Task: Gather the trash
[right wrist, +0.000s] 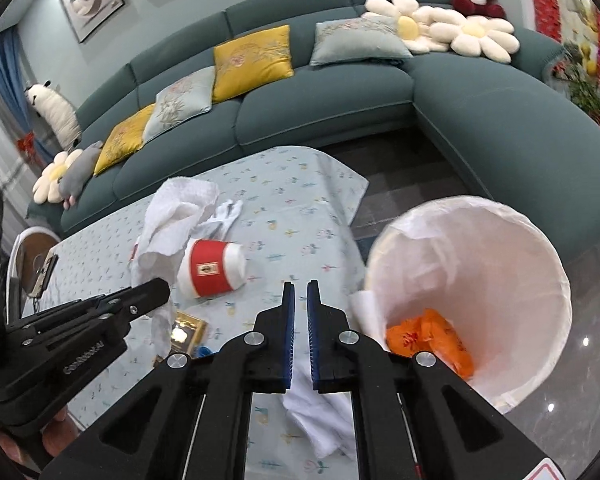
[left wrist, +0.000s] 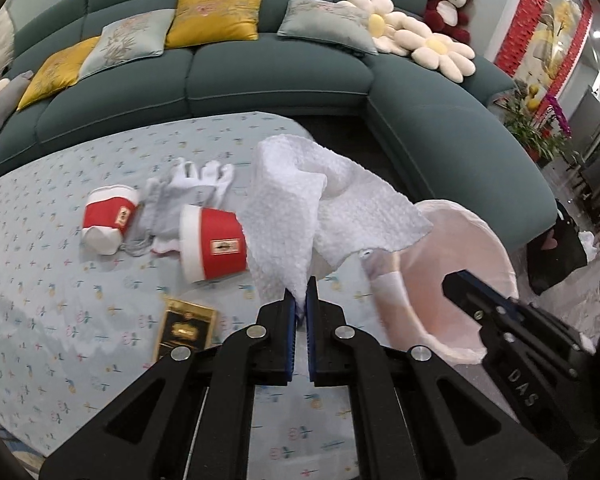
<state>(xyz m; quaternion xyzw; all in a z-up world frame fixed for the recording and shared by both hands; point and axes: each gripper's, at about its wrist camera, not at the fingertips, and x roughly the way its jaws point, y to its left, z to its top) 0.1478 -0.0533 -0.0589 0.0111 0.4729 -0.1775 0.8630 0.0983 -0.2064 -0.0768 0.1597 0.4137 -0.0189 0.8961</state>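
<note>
My left gripper (left wrist: 300, 300) is shut on a corner of a white paper towel (left wrist: 300, 208), which is held up over the table (left wrist: 60, 320). Two red and white paper cups (left wrist: 216, 244) (left wrist: 106, 220) lie on their sides beside a white glove (left wrist: 204, 180). A white-lined bin (right wrist: 480, 264) with an orange bag (right wrist: 432, 340) in it stands off the table's right end. My right gripper (right wrist: 300, 284) hovers between table and bin, jaws nearly together with nothing at the tips. A crumpled white tissue (right wrist: 316, 420) shows beneath its fingers; whether it is pinched is unclear.
A black and gold box (left wrist: 186, 326) lies near the table's front edge. A dark green corner sofa (left wrist: 260, 80) with cushions and plush toys wraps behind the table. A dark bag (left wrist: 556, 256) sits on the floor past the bin.
</note>
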